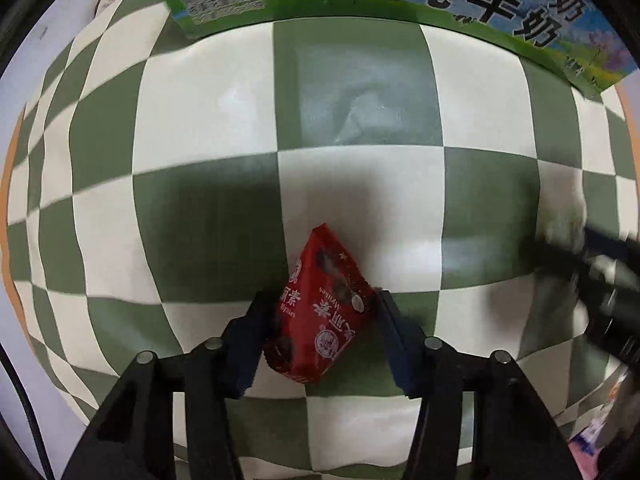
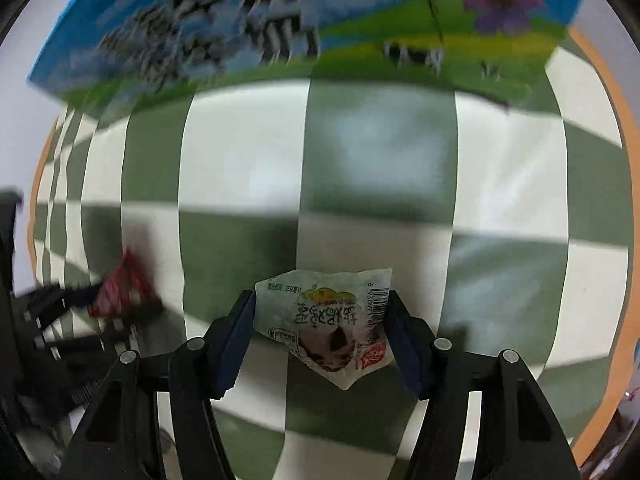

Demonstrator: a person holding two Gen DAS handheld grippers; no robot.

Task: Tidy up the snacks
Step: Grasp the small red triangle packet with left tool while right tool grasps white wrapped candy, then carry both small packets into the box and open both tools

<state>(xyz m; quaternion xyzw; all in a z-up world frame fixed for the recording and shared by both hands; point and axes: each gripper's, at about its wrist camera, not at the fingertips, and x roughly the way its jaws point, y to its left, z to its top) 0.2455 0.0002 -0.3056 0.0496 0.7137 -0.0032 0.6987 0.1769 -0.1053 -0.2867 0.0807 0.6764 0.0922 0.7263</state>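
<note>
- Meanwhile, left gripper (image 1: pixel 322 300) clamps the red snack packet (image 1: pixel 320 304) on the checkered cloth (image 1: pixel 208 120), milk carton (image 1: pixel 460 0) at twelve o'clock.
- Right gripper (image 2: pixel 320 312) apparently pinches the white snack packet (image 2: pixel 332 320); blur obscures contact.
- Crinkly wrappers could slip if lifted by edge grips.

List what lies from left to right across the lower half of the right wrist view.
The left tool, blurred, at the left edge → red snack packet in its tip → white snack packet between the right tool's fingers, on the green and white checkered cloth.
</note>
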